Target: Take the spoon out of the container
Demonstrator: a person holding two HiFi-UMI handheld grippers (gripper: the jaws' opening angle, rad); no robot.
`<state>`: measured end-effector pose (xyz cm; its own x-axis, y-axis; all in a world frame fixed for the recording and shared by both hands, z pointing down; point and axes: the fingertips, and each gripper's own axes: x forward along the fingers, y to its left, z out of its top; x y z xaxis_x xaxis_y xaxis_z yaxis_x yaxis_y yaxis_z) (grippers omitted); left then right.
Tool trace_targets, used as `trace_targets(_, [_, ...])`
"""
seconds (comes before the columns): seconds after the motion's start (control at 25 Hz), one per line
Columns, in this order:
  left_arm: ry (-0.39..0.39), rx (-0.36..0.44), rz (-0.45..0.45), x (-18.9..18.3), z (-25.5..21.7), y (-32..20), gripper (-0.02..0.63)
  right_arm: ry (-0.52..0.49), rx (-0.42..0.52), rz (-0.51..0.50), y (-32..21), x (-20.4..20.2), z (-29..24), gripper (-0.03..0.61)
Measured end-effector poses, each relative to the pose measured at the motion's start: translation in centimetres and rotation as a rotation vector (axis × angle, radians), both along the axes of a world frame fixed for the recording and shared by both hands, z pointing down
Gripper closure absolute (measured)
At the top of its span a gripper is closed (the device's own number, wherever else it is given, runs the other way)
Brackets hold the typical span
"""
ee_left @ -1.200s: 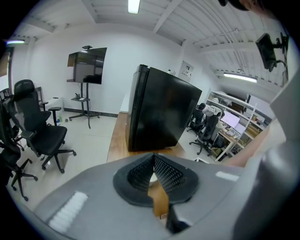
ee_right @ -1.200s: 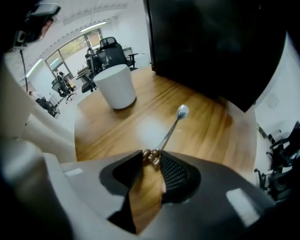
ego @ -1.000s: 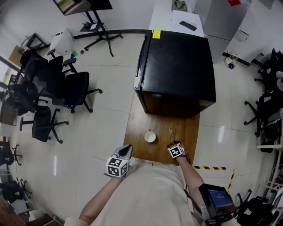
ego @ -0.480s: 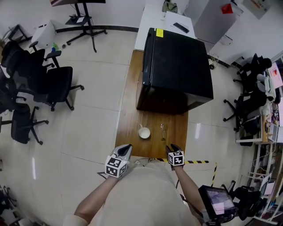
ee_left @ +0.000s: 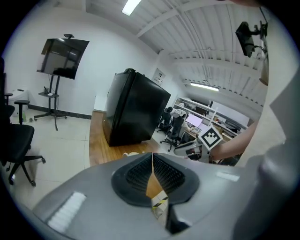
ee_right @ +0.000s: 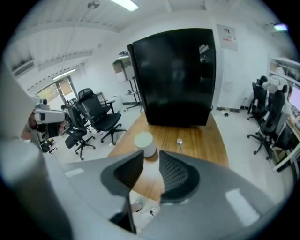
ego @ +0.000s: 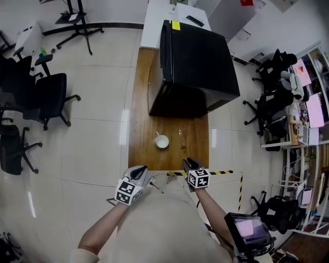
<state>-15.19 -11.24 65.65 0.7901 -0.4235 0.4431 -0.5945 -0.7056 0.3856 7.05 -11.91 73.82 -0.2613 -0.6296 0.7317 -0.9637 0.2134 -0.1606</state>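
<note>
A white cup (ego: pixel 161 141) stands on the wooden table (ego: pixel 146 108). The metal spoon (ego: pixel 181 138) lies flat on the wood just right of the cup and outside it. In the right gripper view the cup (ee_right: pixel 144 143) and the spoon (ee_right: pixel 179 142) are both ahead of the jaws. My right gripper (ego: pixel 189 164) hangs over the table's near edge, short of the spoon. Its jaws are closing, with a gap still between them and nothing in it. My left gripper (ego: pixel 140 170) is at the near edge, left of the cup, shut and holding nothing.
A large black cabinet (ego: pixel 198 61) fills the far half of the table. A white desk (ego: pixel 167 13) lies behind the cabinet. Black office chairs (ego: pixel 49 95) stand on the tiled floor to the left. Yellow-black tape (ego: pixel 226 173) marks the floor at the table's near right.
My right gripper has drawn back from beside the spoon to the table's near edge. The spoon and cup have stayed in place. The head view has shifted.
</note>
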Motion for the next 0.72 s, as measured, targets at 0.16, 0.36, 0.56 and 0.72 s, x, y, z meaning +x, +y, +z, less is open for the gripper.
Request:
trace_targets(0.16, [-0.027,0.031,-0.012,-1.1,-0.2,1.2,0.614,-0.03,0.045,-0.042,0.5,-1.8,-1.4,0.474])
trace_targets(0.36, [-0.09,0.075,-0.034,-0.6,-0.1,3.5,0.614,-0.062,0.124,-0.08,1.7,-1.9,-3.9,0.472])
trace_targets(0.56, [-0.154,0.087,-0.051,0.4,-0.2,6.1,0.614,-0.057,0.204,-0.14,4.9,-0.9,-7.2,0.477])
trace_targets(0.72, [-0.187,0.107,-0.062,2.4,-1.0,9.1,0.614,-0.087,0.247,-0.169,8.6,0.9,-8.9,0.483])
